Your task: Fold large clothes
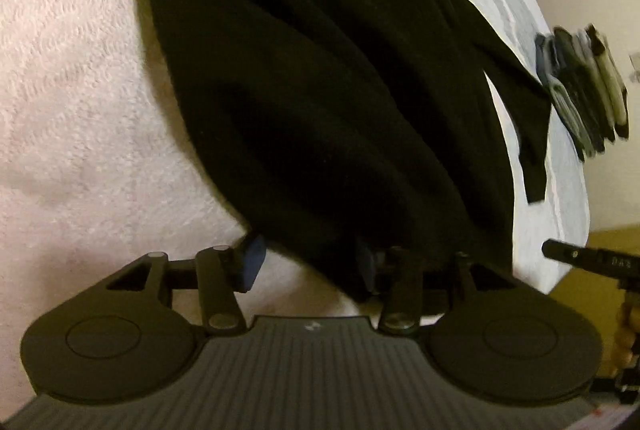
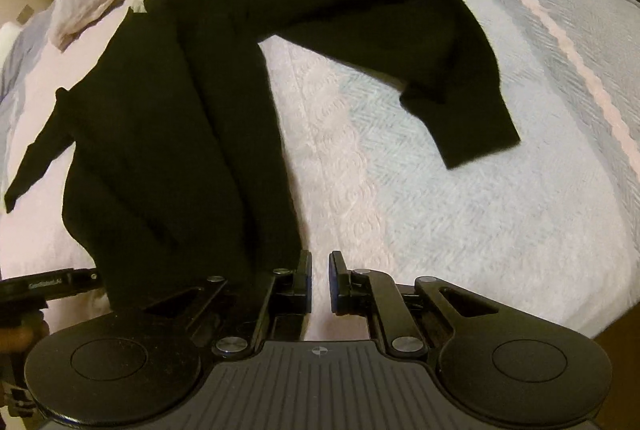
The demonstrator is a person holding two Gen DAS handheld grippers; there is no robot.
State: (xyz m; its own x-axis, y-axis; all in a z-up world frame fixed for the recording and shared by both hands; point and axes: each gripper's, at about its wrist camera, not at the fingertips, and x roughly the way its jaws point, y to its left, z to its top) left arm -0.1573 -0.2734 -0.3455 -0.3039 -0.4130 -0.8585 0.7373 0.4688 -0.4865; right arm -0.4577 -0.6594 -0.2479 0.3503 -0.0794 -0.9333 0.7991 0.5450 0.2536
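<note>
While the black garment (image 2: 168,134) lies bunched lengthwise on the pale bedspread (image 2: 440,210), one sleeve trailing off to the right, the left gripper (image 1: 310,264) stands with its jaws spread wide, the cloth's near edge draped over its right finger. Beside the hem, the right gripper (image 2: 320,282) is nearly closed on nothing.

Pale quilted bed (image 2: 460,190) under black garment (image 2: 168,134), folded clothes stack (image 1: 584,98).
</note>
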